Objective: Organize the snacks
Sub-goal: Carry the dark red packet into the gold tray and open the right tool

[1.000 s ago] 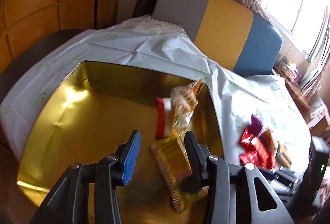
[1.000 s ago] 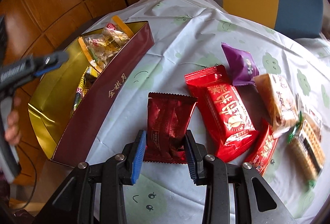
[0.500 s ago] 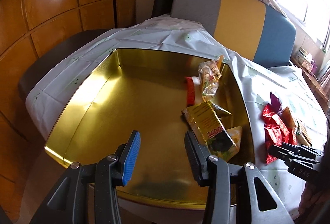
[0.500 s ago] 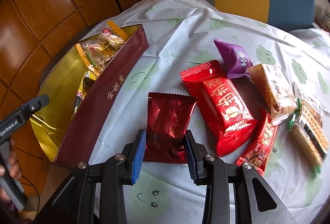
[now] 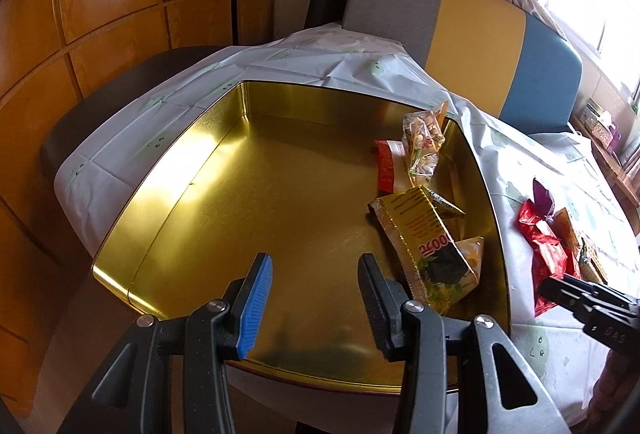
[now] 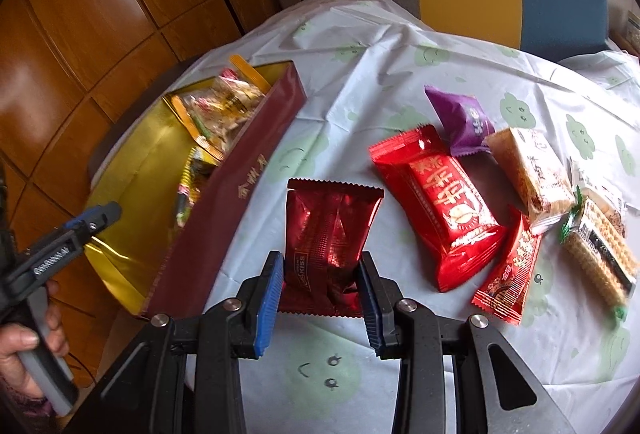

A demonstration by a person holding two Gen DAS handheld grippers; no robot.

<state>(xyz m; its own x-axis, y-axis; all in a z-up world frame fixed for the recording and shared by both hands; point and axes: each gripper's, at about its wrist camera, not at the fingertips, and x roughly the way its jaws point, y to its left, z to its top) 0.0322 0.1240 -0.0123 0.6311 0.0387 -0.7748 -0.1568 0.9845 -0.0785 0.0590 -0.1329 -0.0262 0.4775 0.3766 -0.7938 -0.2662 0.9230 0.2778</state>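
A gold-lined box with a maroon outer wall holds a few snack packets: a gold packet, a clear candy bag and a red-and-white packet. My left gripper is open and empty over the box's near edge. My right gripper is closed on the near end of a dark red foil packet that lies on the tablecloth beside the box.
More snacks lie on the white smiley tablecloth: a large red pack, a small red pack, a purple packet, a beige cracker pack and a wafer pack. A grey-yellow-blue bench back stands behind.
My left gripper let go of the gold packet into the box and pulled back toward the near edge. My right gripper stayed around the dark red packet.
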